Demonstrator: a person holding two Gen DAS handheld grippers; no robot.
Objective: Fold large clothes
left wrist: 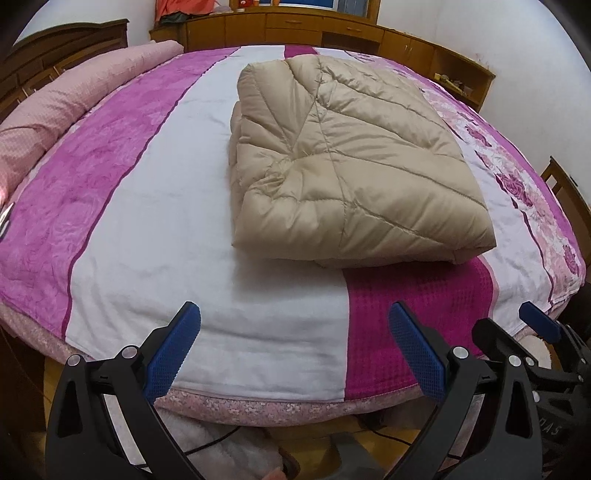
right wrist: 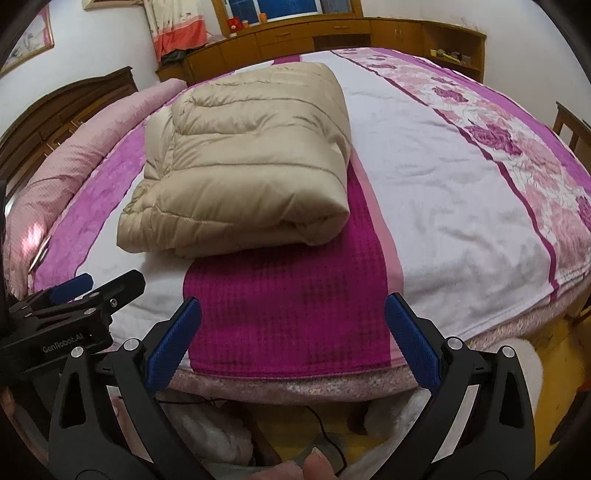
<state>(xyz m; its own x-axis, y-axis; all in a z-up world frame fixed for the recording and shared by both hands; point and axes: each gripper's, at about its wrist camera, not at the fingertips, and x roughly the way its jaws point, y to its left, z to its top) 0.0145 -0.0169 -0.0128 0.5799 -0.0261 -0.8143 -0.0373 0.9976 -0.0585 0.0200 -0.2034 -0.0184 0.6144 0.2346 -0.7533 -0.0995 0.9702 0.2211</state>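
A beige quilted down coat (left wrist: 343,162) lies folded into a thick rectangular bundle on the bed; it also shows in the right wrist view (right wrist: 247,162). My left gripper (left wrist: 293,314) is open and empty, held over the near edge of the bed, short of the bundle. My right gripper (right wrist: 291,308) is open and empty too, over the magenta strip in front of the bundle. The right gripper also shows at the right edge of the left wrist view (left wrist: 539,321), and the left gripper at the left of the right wrist view (right wrist: 74,288).
The bed cover (left wrist: 155,206) has white, purple and magenta bands with a floral strip (right wrist: 509,147). A pink rolled quilt (left wrist: 55,110) lies along the left. Wooden cabinets (left wrist: 295,26) stand behind; a chair (left wrist: 569,192) is at right. Cables lie on the floor below.
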